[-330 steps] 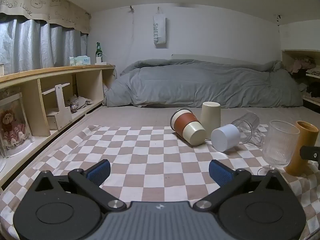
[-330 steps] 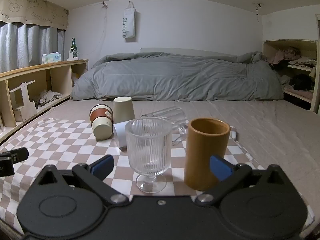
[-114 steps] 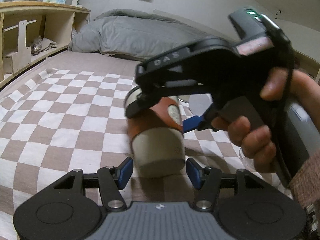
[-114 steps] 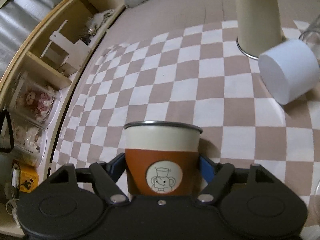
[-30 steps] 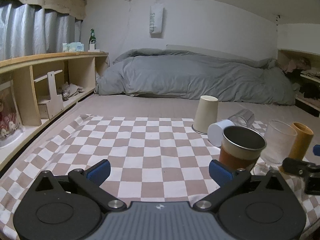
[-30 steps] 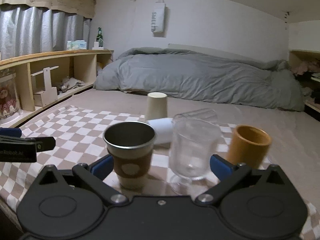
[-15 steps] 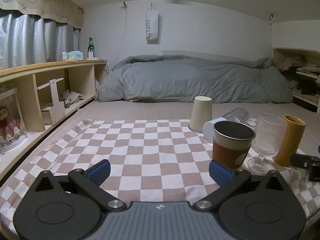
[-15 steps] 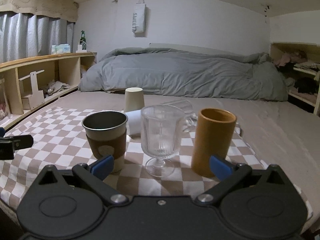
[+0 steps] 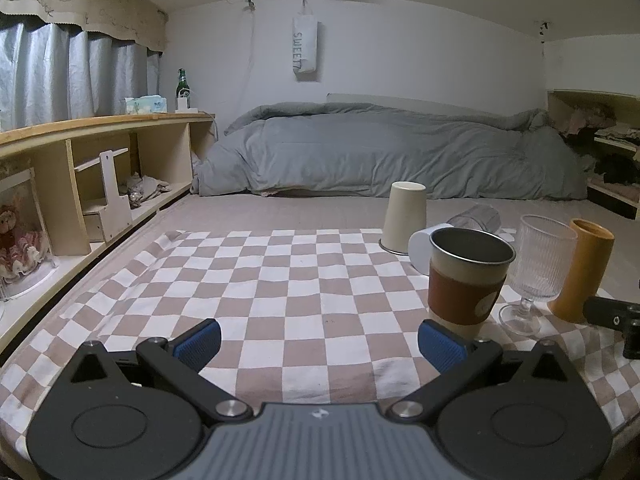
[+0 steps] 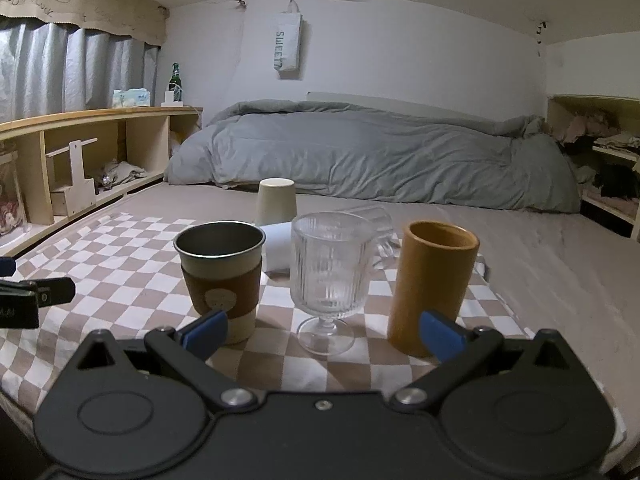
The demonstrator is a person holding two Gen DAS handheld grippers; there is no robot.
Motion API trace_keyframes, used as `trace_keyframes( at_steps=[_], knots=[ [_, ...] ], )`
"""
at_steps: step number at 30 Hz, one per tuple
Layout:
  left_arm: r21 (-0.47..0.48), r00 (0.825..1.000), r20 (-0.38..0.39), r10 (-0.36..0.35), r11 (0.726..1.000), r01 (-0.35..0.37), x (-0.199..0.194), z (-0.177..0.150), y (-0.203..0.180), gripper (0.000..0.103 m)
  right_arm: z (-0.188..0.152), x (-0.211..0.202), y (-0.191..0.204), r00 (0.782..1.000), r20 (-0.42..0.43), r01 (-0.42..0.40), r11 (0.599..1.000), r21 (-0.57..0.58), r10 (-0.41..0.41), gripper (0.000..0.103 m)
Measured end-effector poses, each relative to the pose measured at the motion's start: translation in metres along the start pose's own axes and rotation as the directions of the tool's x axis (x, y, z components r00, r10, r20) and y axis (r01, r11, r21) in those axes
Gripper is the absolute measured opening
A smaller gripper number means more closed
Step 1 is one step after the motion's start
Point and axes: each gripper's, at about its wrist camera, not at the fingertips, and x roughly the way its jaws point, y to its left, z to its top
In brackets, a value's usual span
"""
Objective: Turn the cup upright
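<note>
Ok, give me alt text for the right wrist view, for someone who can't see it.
Three cups stand upright in a row on a checkered cloth: a steel cup with a brown sleeve, a ribbed glass goblet and an orange tumbler. The open right hand-held gripper sits just in front, holding nothing. Behind them are an upside-down cream cup and a grey duvet.

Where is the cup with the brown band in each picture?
Left wrist view: the brown-banded cup stands upright at right of centre, just beyond the left gripper.
Right wrist view: the same cup stands left of centre, beyond the right gripper.
Shared landmark: the ribbed glass stands right beside it, on its right in both views.
</note>
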Motion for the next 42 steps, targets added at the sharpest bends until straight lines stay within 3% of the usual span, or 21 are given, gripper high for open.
trace_keyframes(
  at_steps=[42],
  knots=[
    [0.001,1.000,0.001,0.002,1.000,-0.002,0.0004,-0.0017,0.0020,0.103,-0.0005,0.0018,-0.0026,1.000,-0.006,0.014,1.000,0.013,-0.014,0.103]
  ],
)
